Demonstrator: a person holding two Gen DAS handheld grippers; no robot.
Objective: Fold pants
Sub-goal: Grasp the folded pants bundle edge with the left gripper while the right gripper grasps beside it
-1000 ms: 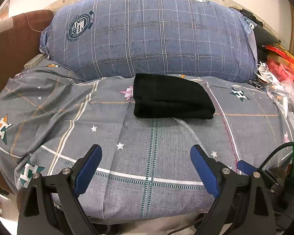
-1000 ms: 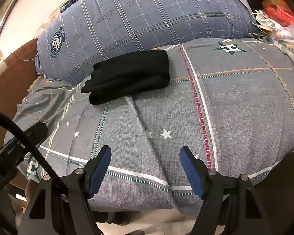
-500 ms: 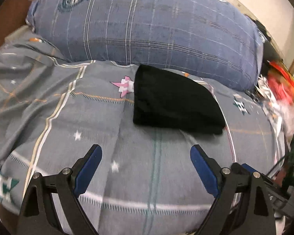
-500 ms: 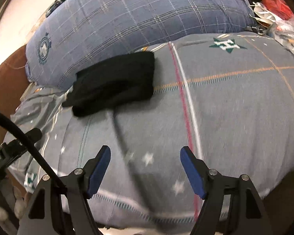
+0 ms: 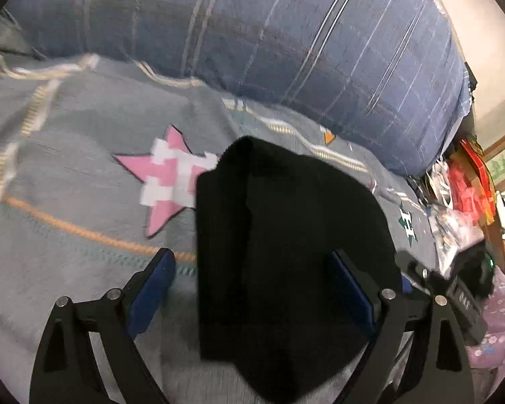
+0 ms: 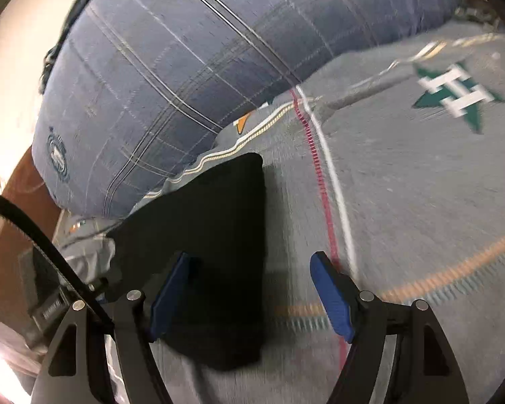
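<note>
Two black two-finger grippers with blue pads are being held spread wide over a folded black fabric pair of pants that is lying on a grey patterned bedsheet. The left gripper is being kept open, with one blue pad over the sheet just beside the pants' left edge and the other over the dark cloth; whether either pad is touching cannot be told. The right gripper is likewise being kept open, its left pad over the pants and its right pad over bare sheet beside a red stitched line. Nothing is being gripped by either one. The pants are partly covering a pink and white star print. A large blue plaid pillow is lying just behind them.
</note>
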